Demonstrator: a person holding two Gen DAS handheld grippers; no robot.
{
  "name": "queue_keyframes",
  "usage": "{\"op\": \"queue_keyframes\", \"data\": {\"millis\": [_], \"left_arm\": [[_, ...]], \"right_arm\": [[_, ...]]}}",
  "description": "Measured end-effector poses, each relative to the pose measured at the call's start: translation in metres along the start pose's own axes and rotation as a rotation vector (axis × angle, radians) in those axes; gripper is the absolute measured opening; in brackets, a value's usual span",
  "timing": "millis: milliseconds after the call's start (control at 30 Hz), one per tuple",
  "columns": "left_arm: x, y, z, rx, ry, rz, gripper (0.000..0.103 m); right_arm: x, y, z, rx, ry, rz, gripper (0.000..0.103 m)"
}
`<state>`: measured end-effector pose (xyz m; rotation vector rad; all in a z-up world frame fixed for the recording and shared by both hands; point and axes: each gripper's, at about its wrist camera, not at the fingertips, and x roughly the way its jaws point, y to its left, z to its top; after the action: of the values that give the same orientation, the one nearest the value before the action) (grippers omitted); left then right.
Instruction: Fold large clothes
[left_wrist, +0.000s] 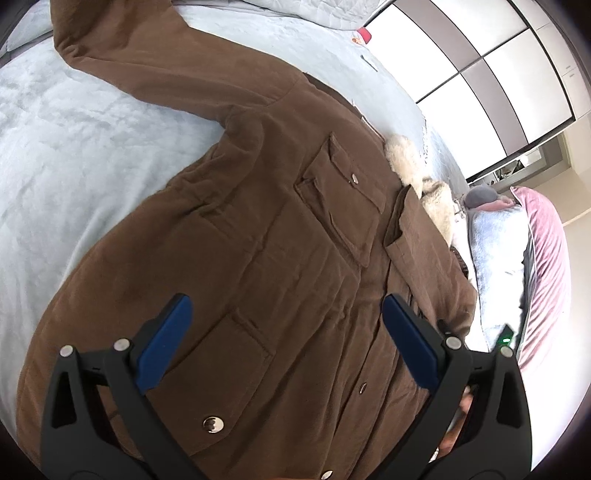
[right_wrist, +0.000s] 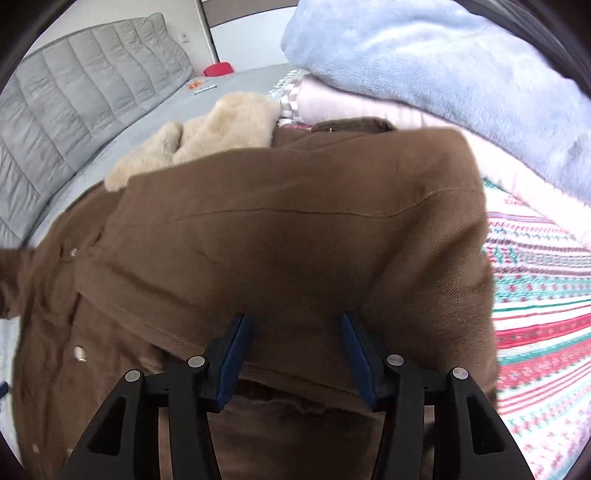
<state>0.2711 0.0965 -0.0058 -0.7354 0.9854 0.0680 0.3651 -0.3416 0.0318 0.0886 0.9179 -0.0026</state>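
Brown coat (left_wrist: 258, 236) spread front-up on the pale bed (left_wrist: 74, 147), one sleeve (right_wrist: 295, 229) folded across; left gripper (left_wrist: 286, 314) wide open and empty above, right gripper (right_wrist: 295, 325) parted, clamping nothing; best smoothing flat before next fold.

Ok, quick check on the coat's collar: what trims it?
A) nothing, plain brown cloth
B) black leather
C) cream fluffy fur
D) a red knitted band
C: the right wrist view shows a cream fur collar at the top of the brown coat, and the left wrist view shows the same pale fur at the coat's neck.
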Motion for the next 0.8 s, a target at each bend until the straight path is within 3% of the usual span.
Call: {"op": "queue_keyframes", "data": {"millis": [100,167,233,300,400,500,567,667,800], "left_arm": [[0.0,0.0,0.001,0.0,-0.003,0.003,0.102],[-0.001,-0.003,0.0,0.007,-0.01,0.002,0.102],[0.0,-0.007,-0.001,0.029,-0.013,0.003,0.102],[0.001,-0.01,-0.002,0.047,-0.012,0.006,0.102],[0.001,-0.008,-0.003,0.043,-0.024,0.022,0.102],[-0.001,-0.004,-0.002,0.037,-0.048,0.032,0.102],[-0.003,-0.005,-0.001,0.048,-0.064,0.036,0.102],[-0.007,-0.003,0.001,0.059,-0.088,0.061,0.102],[-0.015,0.013,0.011,0.008,-0.142,0.124,0.102]], "right_arm": [[-0.034,-0.017,0.001,0.089,-0.117,0.023,0.052],[-0.025,-0.031,-0.006,0.133,-0.061,-0.032,0.052],[-0.001,-0.038,-0.017,0.113,0.06,-0.013,0.052],[-0.009,-0.023,-0.016,0.002,0.044,-0.057,0.052],[-0.045,-0.004,-0.013,-0.052,0.007,-0.086,0.053],[-0.098,0.01,-0.023,-0.042,-0.062,0.005,0.058],[-0.127,0.015,-0.04,-0.009,-0.051,0.048,0.07],[-0.164,0.006,-0.081,0.021,-0.032,0.134,0.076],[-0.172,0.008,-0.106,0.013,-0.034,0.194,0.079]]}}
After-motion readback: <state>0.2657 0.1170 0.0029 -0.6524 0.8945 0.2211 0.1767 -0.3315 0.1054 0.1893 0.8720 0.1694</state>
